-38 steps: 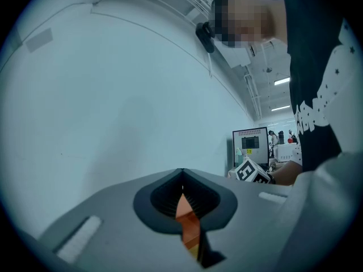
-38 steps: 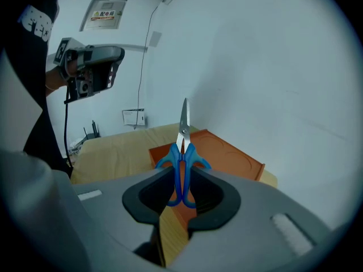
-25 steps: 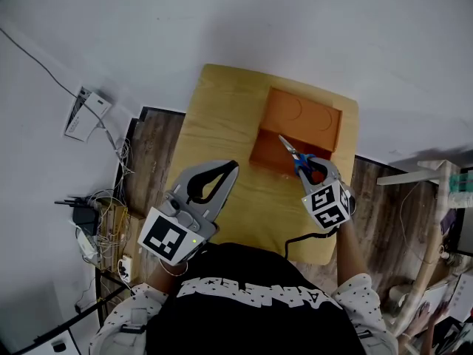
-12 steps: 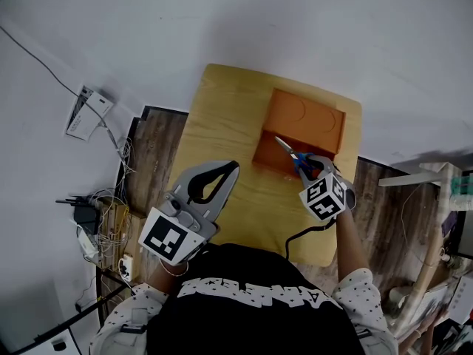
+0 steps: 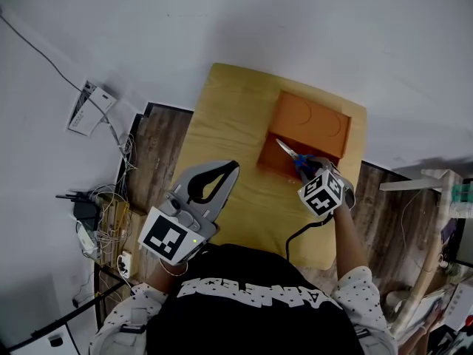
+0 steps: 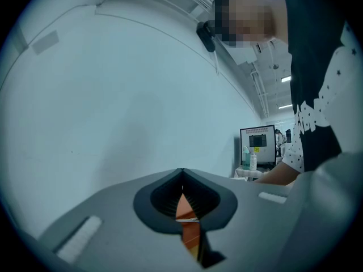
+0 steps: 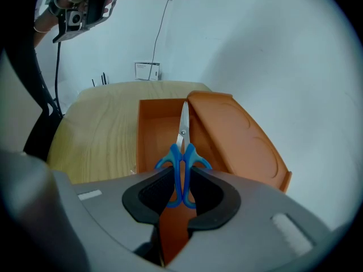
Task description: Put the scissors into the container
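**Operator:** State the condition of the right gripper [image 7: 181, 177].

**Technician:** Its jaws are nearly together and clamp the looped handles of the blue-handled, silver-bladed scissors [image 7: 182, 152]. The blades are closed. They point away from the gripper, over the open tray of the orange plastic container [image 7: 150, 132], close to the edge where its orange lid [image 7: 235, 135] lies open at the right. No view shows whether the tips touch the tray floor.

**Operator:** And the left gripper [image 6: 182, 174]?

**Technician:** Its jaws are closed tip to tip on nothing. In the head view it is held at the near left [image 5: 230, 167], well apart from the container [image 5: 275, 158].

**Operator:** What can go wrong from here?

**Technician:** There are three probable faults.
1. The blades run close to the line between tray and lid. If the scissors are released here, the tips may land on the lid [image 5: 310, 120] or bridge the wall, and the scissors would then rest half out of the tray.
2. The hold is on the handles only, so the blade end hangs unsupported. A release from height may let the scissors bounce or tip over the near wall onto the light wooden table [image 5: 222, 135].
3. The container looks light and nothing braces it. A push from the blade tips may slide it toward the far edge of the table.

**Operator:** What is the corrective action?

**Technician:** Shift the scissors left, toward the middle of the tray, and lower them before the jaws open.
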Available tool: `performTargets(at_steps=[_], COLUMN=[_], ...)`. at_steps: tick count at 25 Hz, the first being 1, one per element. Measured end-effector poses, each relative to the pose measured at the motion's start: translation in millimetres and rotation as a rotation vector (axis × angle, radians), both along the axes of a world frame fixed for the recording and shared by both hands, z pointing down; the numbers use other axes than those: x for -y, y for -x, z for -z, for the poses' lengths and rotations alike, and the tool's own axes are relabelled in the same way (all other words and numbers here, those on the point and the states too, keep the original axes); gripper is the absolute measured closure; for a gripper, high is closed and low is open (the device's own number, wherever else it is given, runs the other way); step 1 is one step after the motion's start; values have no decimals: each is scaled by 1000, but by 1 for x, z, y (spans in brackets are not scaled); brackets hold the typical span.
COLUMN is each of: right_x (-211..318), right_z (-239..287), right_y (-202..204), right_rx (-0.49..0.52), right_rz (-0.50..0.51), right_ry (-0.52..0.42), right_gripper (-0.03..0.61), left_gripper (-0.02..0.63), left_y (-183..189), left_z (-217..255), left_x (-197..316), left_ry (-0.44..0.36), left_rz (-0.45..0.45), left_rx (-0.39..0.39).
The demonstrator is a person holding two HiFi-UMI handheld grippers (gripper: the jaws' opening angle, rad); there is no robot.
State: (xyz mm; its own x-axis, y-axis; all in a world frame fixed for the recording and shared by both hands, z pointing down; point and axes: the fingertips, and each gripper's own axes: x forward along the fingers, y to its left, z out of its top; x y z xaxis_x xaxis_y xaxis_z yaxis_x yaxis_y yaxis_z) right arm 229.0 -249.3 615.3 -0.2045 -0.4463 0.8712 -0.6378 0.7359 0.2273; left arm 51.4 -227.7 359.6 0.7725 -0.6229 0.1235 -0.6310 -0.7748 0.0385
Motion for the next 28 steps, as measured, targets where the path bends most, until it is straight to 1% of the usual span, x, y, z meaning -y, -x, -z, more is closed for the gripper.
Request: performTargets(at_steps=[4,10,15,20,24,28], right_x=[3,6,6,10,12,13], right_z=[-4,-9,-13,-16,-17,-19], right_y=[-3,-2,-7,-8,-5,-7], right_rx=[-33,-54,-66,-63,-50,-40], right_rz=[7,11,17,4,-1,2], right_ry=[14,27,28,30,29,31], right_gripper=[476,476,476,476,476,476], left_gripper=[612,612,612,612,612,612], left_y=[4,14,13,18,21,18], left_z=[1,0,2,0,2,0], left_x=[0,-1,-8,-6,-6,-8], left_ry=[0,2,-5,2,2,6], left_rz=[12,30,39,53,54,56], left_rx=[-1,-6,-7,-5,-17,-10])
